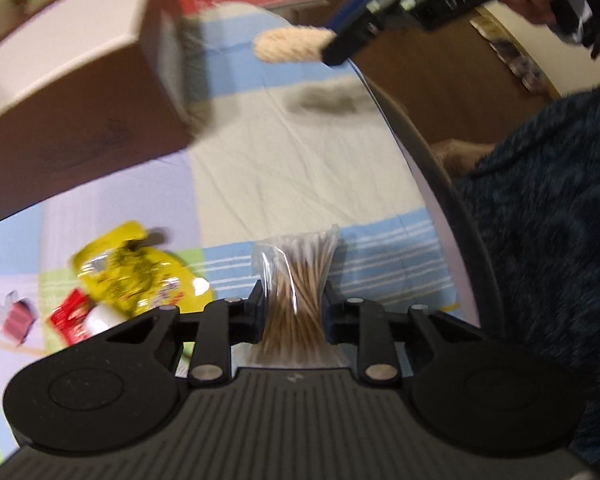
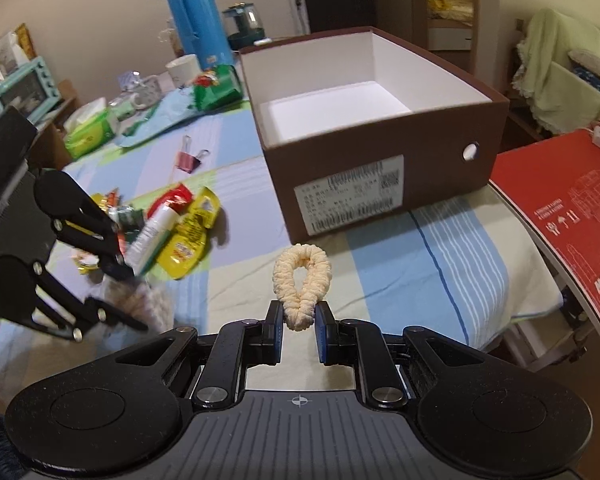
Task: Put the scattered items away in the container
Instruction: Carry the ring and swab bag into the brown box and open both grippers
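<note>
Left tool point(image 1: 293, 304): clamps clear bag of wooden cotton swabs point(image 1: 296, 276). Right tool point(image 2: 298, 326): pinches cream fuzzy hair scrunchie point(image 2: 302, 280) before open brown cardboard box point(image 2: 380, 164).

Warm indoor light falls evenly from overhead. Motion blur smears the left wrist view, worst on the brown box point(image 1: 80, 92) and yellow packet point(image 1: 140, 276); a soft shadow point(image 1: 324, 98) marks the cloth. Fisheye distortion bends both frames' edges.

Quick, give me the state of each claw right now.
Left claw: shut on the bag of cotton swabs.
Right claw: shut on the cream scrunchie.
</note>
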Available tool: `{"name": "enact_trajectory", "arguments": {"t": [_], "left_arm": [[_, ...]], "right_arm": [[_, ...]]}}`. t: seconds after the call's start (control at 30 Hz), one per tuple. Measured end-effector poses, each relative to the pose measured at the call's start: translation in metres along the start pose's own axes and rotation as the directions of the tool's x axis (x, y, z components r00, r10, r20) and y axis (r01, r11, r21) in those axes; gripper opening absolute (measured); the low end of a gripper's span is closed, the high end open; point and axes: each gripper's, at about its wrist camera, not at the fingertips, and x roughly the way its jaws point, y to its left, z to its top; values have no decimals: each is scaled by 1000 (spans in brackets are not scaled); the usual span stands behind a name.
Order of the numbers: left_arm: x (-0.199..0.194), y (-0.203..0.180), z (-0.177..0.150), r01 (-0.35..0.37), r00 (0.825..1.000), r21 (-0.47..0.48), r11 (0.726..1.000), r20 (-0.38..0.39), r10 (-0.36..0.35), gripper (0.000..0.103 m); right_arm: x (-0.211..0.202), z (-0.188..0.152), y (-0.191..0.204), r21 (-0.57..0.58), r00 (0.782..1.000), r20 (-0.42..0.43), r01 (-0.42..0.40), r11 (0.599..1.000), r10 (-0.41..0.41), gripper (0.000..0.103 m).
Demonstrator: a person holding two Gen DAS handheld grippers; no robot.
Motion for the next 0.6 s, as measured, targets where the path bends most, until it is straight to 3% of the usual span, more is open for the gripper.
{"name": "enact_trajectory", "arguments": {"t": [0.17, 0.4, 0.6], "left_arm": [[-64, 23, 13, -106, 990, -132, 986, 79, 117, 22], [-118, 85, 72, -270, 938, -312, 911, 126, 322, 22], [-103, 154, 135, -298, 941, -377, 877, 40, 337, 22]], "right_arm": [[-22, 40, -11, -57, 996, 13, -84, 995, 85, 15], [-22, 143, -40, -162, 988, 20, -148, 976, 153, 15], [22, 227, -60, -291, 984, -85, -174, 941, 156, 15]]}}
